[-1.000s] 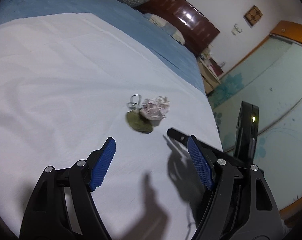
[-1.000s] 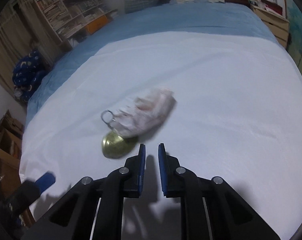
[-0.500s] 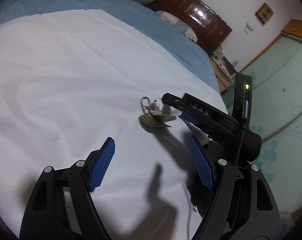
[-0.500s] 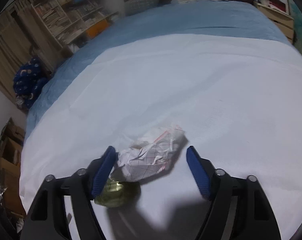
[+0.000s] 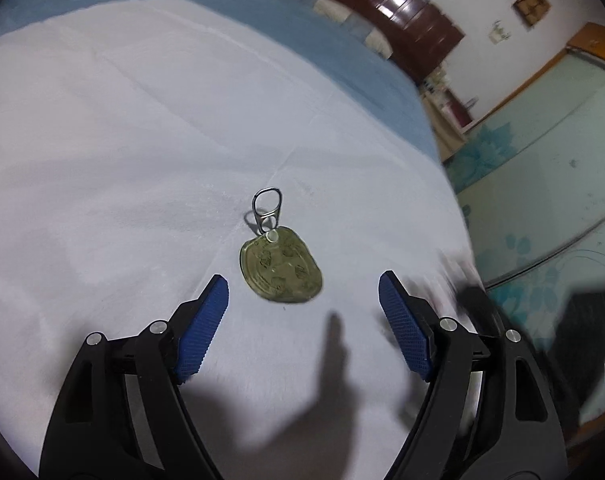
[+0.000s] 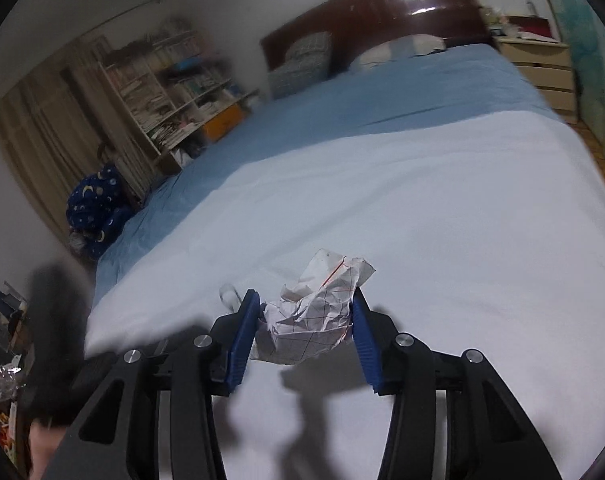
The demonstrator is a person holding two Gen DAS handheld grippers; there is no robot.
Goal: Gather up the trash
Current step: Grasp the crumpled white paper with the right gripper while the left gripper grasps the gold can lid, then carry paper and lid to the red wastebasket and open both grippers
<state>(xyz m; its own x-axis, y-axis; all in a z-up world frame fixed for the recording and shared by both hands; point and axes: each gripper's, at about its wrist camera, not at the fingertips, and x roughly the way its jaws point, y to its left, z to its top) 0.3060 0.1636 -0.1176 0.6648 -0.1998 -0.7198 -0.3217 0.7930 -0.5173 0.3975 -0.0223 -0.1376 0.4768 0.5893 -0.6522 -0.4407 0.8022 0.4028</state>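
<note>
Seen only from the left wrist: flat greenish-gold metal can lid (image 5: 280,266) with its silver pull ring (image 5: 267,210), lying on the white bed sheet (image 5: 102,160) at 12 o'clock of the left gripper (image 5: 302,304), jaws wide, opening, nothing between. Seen only from the right wrist: crumpled white paper ball with red lines (image 6: 316,312), squeezed between the closing right gripper (image 6: 304,314) pads.

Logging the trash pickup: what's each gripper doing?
Left gripper: open, empty.
Right gripper: closing on the crumpled white gridded paper.
</note>
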